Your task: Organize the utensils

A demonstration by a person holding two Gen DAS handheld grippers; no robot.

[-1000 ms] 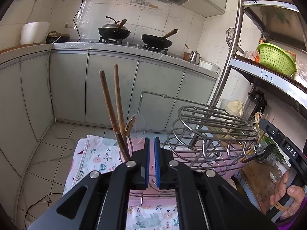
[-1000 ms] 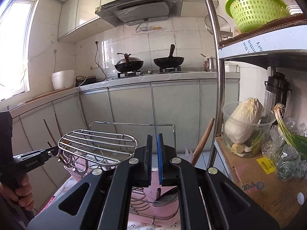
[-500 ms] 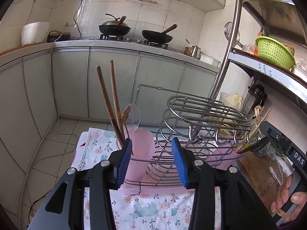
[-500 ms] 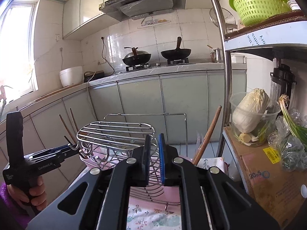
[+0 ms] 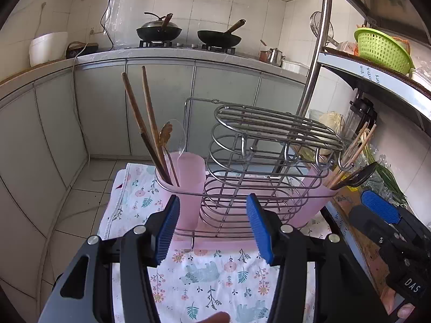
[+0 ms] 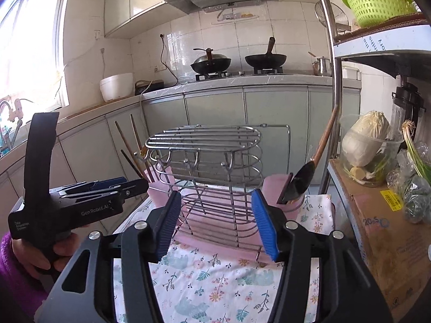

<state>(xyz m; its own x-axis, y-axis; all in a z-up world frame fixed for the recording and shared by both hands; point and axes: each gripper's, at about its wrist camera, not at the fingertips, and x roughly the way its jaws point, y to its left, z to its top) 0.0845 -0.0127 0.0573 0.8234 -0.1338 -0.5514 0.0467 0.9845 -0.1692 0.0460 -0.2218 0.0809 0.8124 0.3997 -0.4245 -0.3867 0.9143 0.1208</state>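
Utensils stand in two pink cups at either end of a wire rack [image 5: 258, 172] on a floral cloth [image 5: 204, 277] over the worktop. Left cup [image 5: 186, 185]: two long wooden chopsticks [image 5: 140, 118] plus a clear plastic spoon [image 5: 179, 137], all leaning up and to the left, handles high. Right cup [image 6: 280, 191]: a black ladle [image 6: 301, 180] on a wooden handle, tilted up to the right, with pale sticks beside it that show only in the left view. Left gripper [image 5: 212, 228] points at the near face of the rack, between the cups; its fingers [image 5: 167, 228] have just been opening and stand released, nothing between them but the view of the rack beyond. Right gripper [image 6: 215, 220] likewise aims at the rack's near side, fingers just been spreading, empty, apart from the wire. Key relation: the chopsticks lie ahead and left of the left gripper, long axis near upright with a leftward lean; the ladle lies ahead and right of the right gripper. Judged from this, each hand is nearer its own cup, so the left one would suit the chopsticks, coming in from the side across the shafts above the rim. Risk, as a guess: the light cup may tip or drag if the shafts are pulled sideways, not lifted along their lean.
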